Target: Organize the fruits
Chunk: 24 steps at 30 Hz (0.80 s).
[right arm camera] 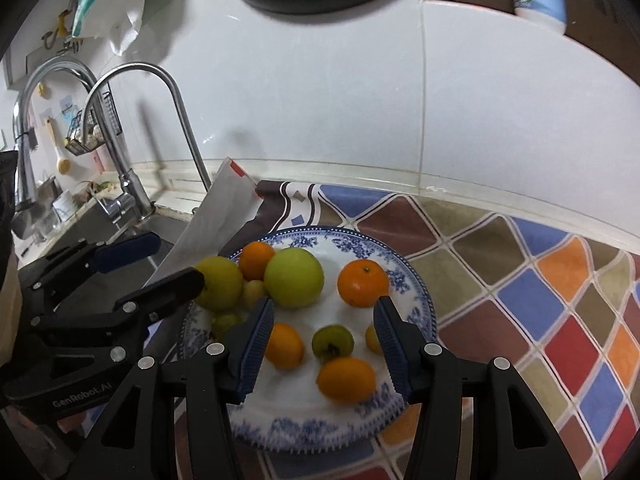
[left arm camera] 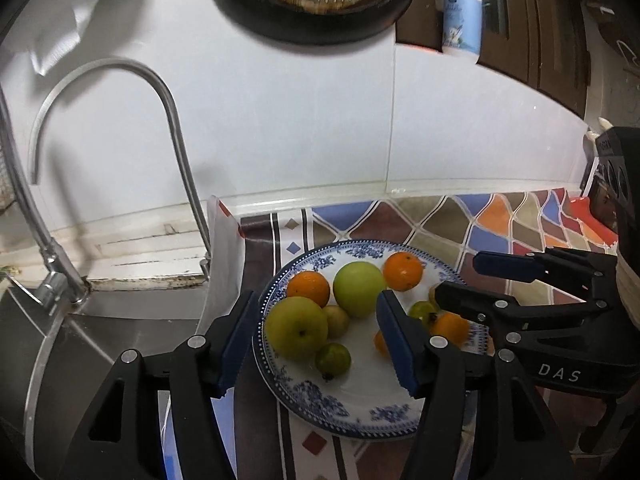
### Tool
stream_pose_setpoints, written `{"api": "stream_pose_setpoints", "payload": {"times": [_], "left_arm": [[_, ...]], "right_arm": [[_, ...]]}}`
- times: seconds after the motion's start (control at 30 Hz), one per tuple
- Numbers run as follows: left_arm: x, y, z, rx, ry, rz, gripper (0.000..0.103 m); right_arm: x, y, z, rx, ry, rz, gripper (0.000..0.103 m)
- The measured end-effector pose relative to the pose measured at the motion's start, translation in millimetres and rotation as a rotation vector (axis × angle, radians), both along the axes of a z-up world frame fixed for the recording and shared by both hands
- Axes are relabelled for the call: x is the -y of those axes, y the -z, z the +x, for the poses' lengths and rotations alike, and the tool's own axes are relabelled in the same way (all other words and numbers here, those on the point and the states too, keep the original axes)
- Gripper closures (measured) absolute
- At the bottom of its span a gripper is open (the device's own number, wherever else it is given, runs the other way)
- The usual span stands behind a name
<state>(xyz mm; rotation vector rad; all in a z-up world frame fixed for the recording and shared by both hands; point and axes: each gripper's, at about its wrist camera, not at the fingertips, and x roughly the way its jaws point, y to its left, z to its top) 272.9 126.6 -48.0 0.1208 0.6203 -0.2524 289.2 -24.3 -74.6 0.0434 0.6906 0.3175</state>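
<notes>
Your left gripper (left arm camera: 320, 340) and right gripper (right arm camera: 324, 346) both hang open and empty over the near side of the plate (left arm camera: 360, 420), with green apples (left arm camera: 359, 289) and oranges (right arm camera: 363, 283) beyond, the faucet (left arm camera: 120, 128) farthest.

Plates: one blue-and-white patterned plate (right arm camera: 416, 280).
Large green apples: two, one at the plate's left edge (right arm camera: 219, 283), one near the centre (right arm camera: 294, 277).
Oranges and small orange fruits: five visible, among them a round one (right arm camera: 363, 283) at the back right.
Small green fruits: three.
Faucets: two curved metal spouts (right arm camera: 176, 96).
Grippers: two, the left gripper (left arm camera: 314, 340) and the right gripper (right arm camera: 324, 344).
Bottles: one (left arm camera: 462, 20).
</notes>
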Motion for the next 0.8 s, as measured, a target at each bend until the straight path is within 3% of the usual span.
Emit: {"api": "stream_pose_setpoints", "payload": {"times": [0.17, 0.2, 0.37, 0.43, 0.8], "left_arm": [[2, -20, -30, 0.046, -0.044, 0.0, 0.025], [3, -24, -35, 0.05, -0.052, 0.001, 0.021], [5, -40, -65, 0.084, -0.101, 0.002, 0.016], [5, -45, -75, 0.093, -0.111, -0.011, 0.015], [22, -67, -138, 0.157, -0.116, -0.005, 0.005]], "right_arm": [[11, -19, -29, 0.046, 0.038, 0.0, 0.049], [13, -23, -35, 0.054, 0.049, 0.0, 0.045], [26, -45, -72, 0.124, 0.121, -0.012, 0.037], [32, -52, -86, 0.145, 0.151, -0.016, 0.029], [56, -69, -156, 0.2, 0.25, -0.041, 0.021]]}}
